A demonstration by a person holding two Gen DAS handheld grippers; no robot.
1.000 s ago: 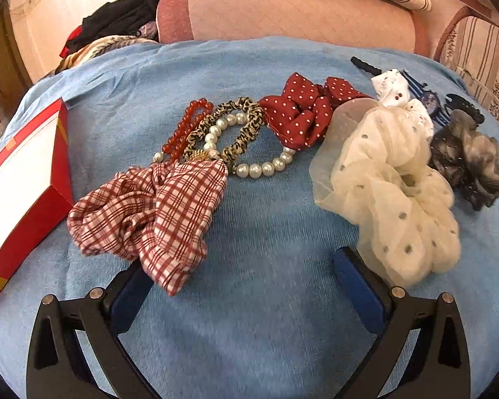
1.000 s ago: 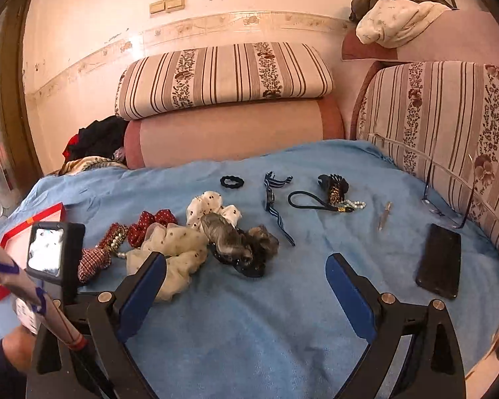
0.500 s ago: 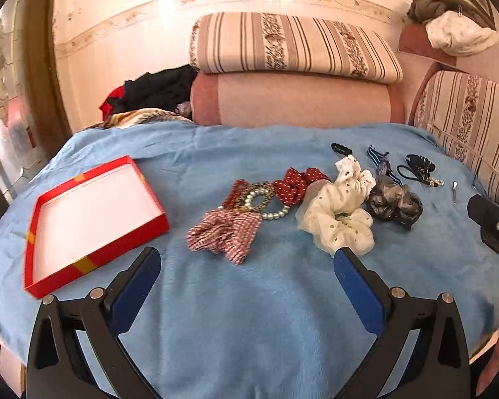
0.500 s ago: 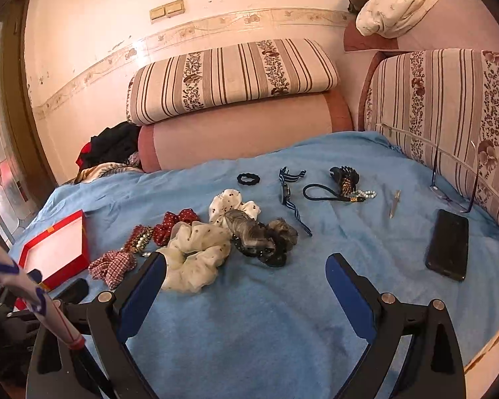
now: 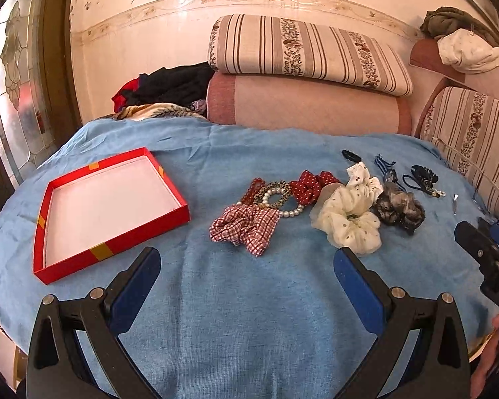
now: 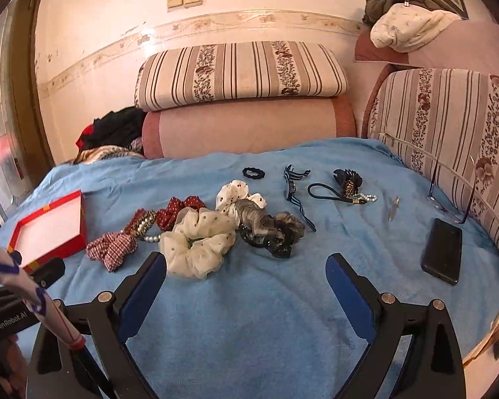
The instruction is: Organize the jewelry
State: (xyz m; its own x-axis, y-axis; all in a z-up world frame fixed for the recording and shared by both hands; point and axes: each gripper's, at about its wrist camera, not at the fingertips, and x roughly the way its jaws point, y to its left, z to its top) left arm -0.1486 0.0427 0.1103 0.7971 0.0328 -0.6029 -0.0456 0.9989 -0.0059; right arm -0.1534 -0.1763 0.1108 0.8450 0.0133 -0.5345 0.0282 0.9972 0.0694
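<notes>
Blue-covered bed [image 5: 236, 316], cushions behind. Left hand-held gripper [image 5: 246, 276]: level, low, jaws spread, empty; red tray [image 5: 113, 249] ahead-left, plaid scrunchie [image 5: 246, 226] straight ahead. Right hand-held gripper [image 6: 246, 282]: released, empty; cream scrunchie [image 6: 199, 239] just beyond its left finger.

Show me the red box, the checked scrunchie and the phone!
red box [image 5: 116, 245], left wrist view, on its near red wall.
checked scrunchie [image 5: 246, 226], left wrist view, on its middle folds.
phone [image 6: 442, 251], right wrist view, on its dark screen.
</notes>
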